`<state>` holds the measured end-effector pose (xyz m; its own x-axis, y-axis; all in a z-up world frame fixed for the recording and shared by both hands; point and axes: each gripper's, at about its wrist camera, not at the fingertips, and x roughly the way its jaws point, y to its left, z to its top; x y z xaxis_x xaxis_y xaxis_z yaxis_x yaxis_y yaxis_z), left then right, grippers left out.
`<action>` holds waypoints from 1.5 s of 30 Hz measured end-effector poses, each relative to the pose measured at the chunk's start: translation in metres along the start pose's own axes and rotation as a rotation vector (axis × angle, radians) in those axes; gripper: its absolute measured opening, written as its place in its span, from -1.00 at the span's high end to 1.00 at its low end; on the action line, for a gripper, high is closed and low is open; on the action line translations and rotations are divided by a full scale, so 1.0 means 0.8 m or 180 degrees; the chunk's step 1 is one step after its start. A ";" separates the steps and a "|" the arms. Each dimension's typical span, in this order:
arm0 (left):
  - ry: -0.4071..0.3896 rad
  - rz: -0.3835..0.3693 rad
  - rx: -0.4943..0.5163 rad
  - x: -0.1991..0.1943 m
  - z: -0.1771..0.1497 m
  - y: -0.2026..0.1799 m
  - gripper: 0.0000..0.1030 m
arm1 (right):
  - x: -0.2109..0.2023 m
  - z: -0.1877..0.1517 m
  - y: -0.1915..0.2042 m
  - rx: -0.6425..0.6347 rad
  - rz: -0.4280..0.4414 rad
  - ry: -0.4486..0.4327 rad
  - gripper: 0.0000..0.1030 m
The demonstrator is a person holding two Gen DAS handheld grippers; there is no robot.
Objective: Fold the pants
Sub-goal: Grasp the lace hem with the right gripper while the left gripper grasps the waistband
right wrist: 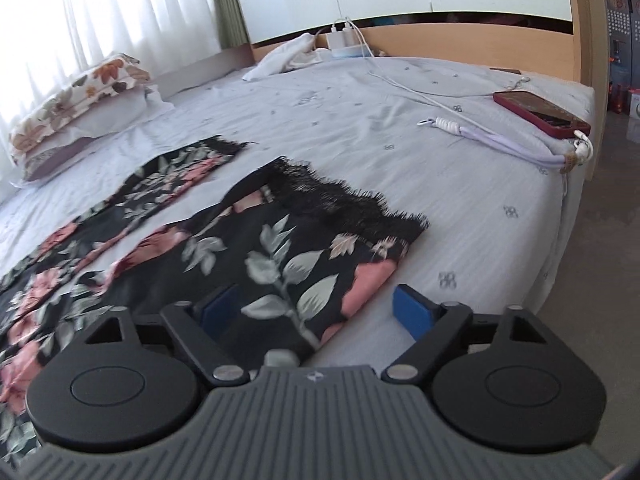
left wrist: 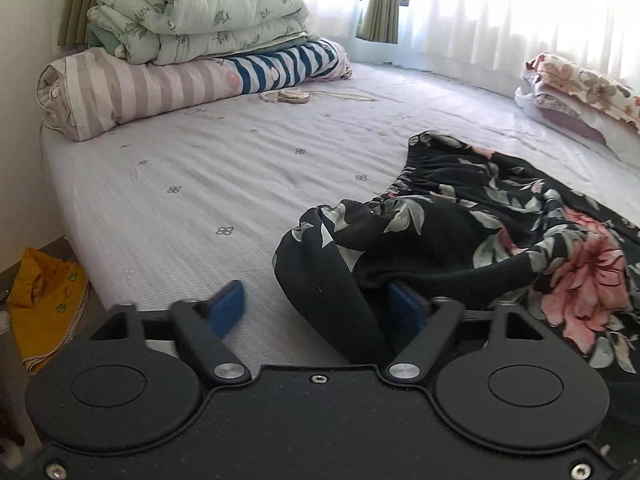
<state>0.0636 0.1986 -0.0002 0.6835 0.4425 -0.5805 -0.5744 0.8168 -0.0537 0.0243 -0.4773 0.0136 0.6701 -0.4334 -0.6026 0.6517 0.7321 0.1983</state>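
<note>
I had open bed point(left wrist: 180, 184) left of the pants point(left wrist: 480, 232); stacked quilts point(left wrist: 192, 12) blocked the far corner, and a phone point(right wrist: 540, 114) with its cord crowded the right edge.

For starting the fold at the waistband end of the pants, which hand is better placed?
The left. Its gripper already straddles a fold of the floral pants near the elastic waistband; the right gripper sits at a leg hem.

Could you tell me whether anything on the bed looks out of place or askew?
The black floral pants lie flat at the legs, but the elastic waistband is bunched and folded over. A red-cased phone sits near the grey-sheeted bed's edge.
</note>
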 end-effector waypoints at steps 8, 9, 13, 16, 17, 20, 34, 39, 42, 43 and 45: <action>-0.0318 0.0277 0.0272 -0.013 0.011 -0.031 0.89 | 0.030 0.026 0.006 -0.0101 -0.0289 0.0011 0.87; -0.0371 0.0291 0.0295 -0.017 0.014 -0.030 0.91 | 0.027 0.029 0.006 -0.0102 -0.0286 -0.0004 0.89; -0.0399 0.0249 0.0230 -0.024 0.023 -0.024 0.92 | 0.014 0.039 0.004 -0.0158 -0.0402 -0.0117 0.94; -0.0377 0.0235 0.0203 -0.028 0.024 -0.022 0.92 | 0.004 0.043 -0.001 -0.0217 -0.0462 -0.0139 0.94; -0.0378 0.0234 0.0207 -0.029 0.023 -0.020 0.92 | 0.001 0.043 -0.002 -0.0244 -0.0478 -0.0139 0.94; -0.0370 0.0229 0.0228 -0.035 0.021 -0.019 0.93 | -0.005 0.044 -0.008 -0.0327 -0.0559 -0.0155 0.94; -0.0465 0.0256 0.0306 -0.078 0.026 -0.003 0.92 | -0.036 0.053 -0.019 -0.0363 -0.0563 -0.0266 0.94; -0.0261 0.0347 0.0356 -0.056 0.011 -0.004 0.91 | -0.021 0.045 -0.031 -0.0299 -0.0586 -0.0117 0.94; -0.0172 0.0412 0.0420 -0.046 0.004 -0.007 0.76 | -0.010 0.037 -0.031 -0.0304 -0.0592 0.0007 0.89; -0.0167 0.0427 0.0433 -0.046 0.003 -0.007 0.66 | -0.007 0.035 -0.030 -0.0316 -0.0597 0.0037 0.76; -0.0201 0.0439 0.0444 -0.049 0.006 -0.008 0.23 | -0.009 0.034 -0.027 -0.0339 -0.0600 0.0024 0.25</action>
<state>0.0422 0.1776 0.0267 0.6321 0.5723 -0.5224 -0.5994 0.7884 0.1384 0.0150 -0.5041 0.0344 0.5370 -0.5642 -0.6272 0.7238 0.6901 -0.0010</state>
